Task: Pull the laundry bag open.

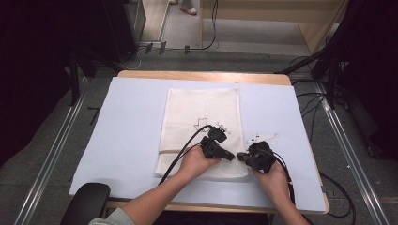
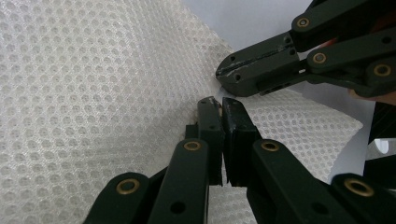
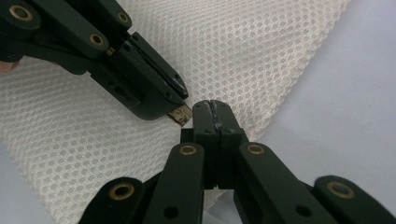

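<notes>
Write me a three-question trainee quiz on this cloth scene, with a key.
1. True or false: the left tongs and right tongs are both spread wide open.
2. The white mesh cloth lies on: A) bare wood, B) a pale blue sheet, C) the floor.
3. Fill in: the two tongs meet near the cloth's ____ edge, seen from the person's side.

Key: 1 false, both are closed; 2 B; 3 near.

Left claw [image 1: 230, 156] and right claw [image 1: 241, 156] tip to tip, both jaws closed.
</notes>
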Demonstrator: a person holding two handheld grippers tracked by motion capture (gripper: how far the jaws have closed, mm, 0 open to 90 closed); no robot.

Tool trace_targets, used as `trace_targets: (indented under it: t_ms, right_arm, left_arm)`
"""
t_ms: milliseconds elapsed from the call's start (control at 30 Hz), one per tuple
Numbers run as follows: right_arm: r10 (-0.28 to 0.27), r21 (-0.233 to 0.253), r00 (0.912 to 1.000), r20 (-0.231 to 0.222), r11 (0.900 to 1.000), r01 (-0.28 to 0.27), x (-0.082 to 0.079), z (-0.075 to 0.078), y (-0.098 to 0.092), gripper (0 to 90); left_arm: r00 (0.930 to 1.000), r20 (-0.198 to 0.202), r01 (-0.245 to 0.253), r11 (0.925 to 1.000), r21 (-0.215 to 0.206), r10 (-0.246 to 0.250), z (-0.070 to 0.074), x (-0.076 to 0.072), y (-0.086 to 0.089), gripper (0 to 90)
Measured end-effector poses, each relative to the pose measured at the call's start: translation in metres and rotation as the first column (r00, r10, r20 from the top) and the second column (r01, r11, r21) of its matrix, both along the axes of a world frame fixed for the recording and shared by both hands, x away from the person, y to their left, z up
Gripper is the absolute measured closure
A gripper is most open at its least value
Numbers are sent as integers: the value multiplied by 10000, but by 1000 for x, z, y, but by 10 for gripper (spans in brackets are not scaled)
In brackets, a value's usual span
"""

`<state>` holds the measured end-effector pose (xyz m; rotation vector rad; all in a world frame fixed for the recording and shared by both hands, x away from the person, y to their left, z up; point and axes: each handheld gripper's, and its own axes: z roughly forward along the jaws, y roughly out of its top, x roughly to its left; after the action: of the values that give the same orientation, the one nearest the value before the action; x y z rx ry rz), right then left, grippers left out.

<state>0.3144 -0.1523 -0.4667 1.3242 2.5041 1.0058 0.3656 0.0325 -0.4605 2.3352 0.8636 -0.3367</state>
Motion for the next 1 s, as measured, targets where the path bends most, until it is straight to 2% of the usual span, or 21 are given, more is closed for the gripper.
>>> trace_targets:
  t_ms: [167,367,500,633,700,733,867,900,933,967,1000]
  right_arm:
    - [4,-137,9996,268,9999,0,-3,-1,2,900]
    - [33,-232,9990,454,9997,-22,-5,-2,4,900]
    - [-39,-104,9989,472,9999,44,-6,-3,4,900]
    - [-122,-161,9988,474,9998,130,-7,-2,6,900]
    - [-36,-166,9986,519,9999,45,-7,-3,6,900]
    - [-61,-159,9986,522,9998,70,-7,-3,6,900]
    - [-19,-240,9981,609,9997,34,-7,-3,7,900]
    - [-32,-218,9982,599,9998,45,-7,-3,7,900]
    - [-11,-199,9982,602,9998,23,-7,-3,6,900]
    - [-58,-140,9982,594,9999,67,-7,-3,6,900]
    - [-61,-60,9986,532,10000,64,-7,-3,5,900]
  left_arm:
    - [10000,-30,-49,9999,117,49,1,0,0,889]
    - [9997,184,-166,9994,290,161,3,-3,0,891]
    - [9995,30,-302,9993,238,302,3,-3,3,891]
    - [9986,467,-279,9974,664,248,7,-3,9,892]
    - [9987,332,-397,9983,431,383,7,-3,15,891]
    - [9992,177,-353,9982,474,345,5,-3,16,891]
    - [9990,179,-408,9987,318,403,7,-4,19,890]
    - [9993,208,-331,9983,480,321,7,-4,18,890]
    - [9994,236,-276,9990,352,268,7,-3,20,890]
    - [9994,159,-323,9988,370,318,7,-3,20,890]
    - [9993,265,-266,9988,404,255,7,-4,20,891]
